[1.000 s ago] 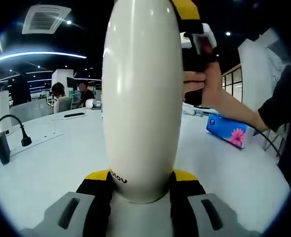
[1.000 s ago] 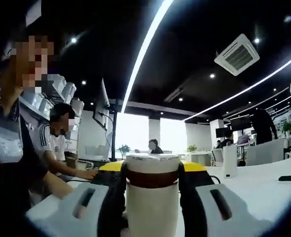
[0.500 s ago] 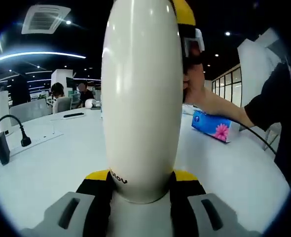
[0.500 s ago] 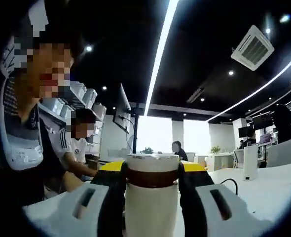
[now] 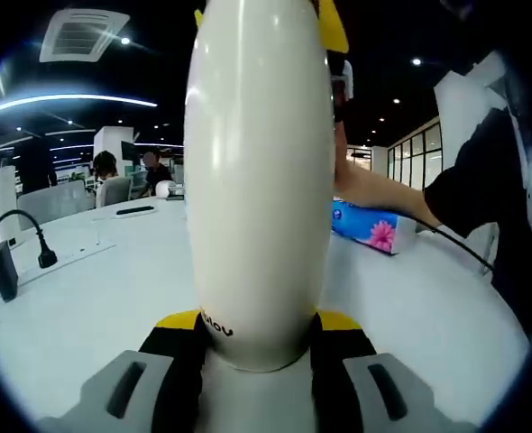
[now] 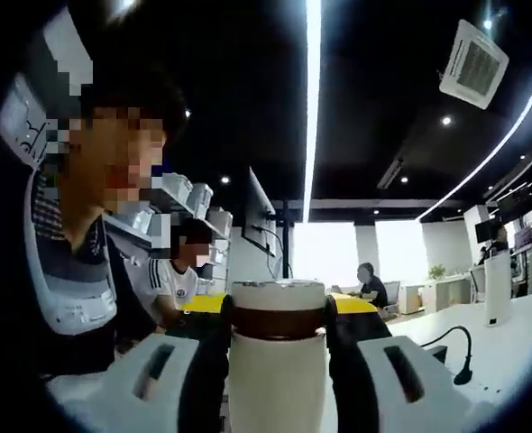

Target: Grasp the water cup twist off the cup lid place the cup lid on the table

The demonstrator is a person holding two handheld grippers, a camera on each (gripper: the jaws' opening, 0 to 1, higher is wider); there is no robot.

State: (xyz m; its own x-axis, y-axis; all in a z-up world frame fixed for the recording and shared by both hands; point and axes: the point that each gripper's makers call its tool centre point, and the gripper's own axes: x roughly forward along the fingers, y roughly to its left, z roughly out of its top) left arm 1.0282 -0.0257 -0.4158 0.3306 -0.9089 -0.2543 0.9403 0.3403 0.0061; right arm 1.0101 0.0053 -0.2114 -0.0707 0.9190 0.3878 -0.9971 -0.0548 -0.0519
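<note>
Left gripper (image 5: 257,338): jaws closed on the lower body of the water cup (image 5: 257,180), yellow pads pressed against both sides of the white shell. Cup stands upright, raised above the white bench (image 5: 86,298).

Right gripper (image 6: 278,316): jaws clamped on the cup lid (image 6: 278,311), at its brown band, white rim on top. In the left gripper view, this gripper shows behind the cup's upper right edge, with the person's arm (image 5: 383,194) reaching in.

Bench: blue tissue pack (image 5: 367,227) right of cup; black cable (image 5: 22,234) at left.
</note>
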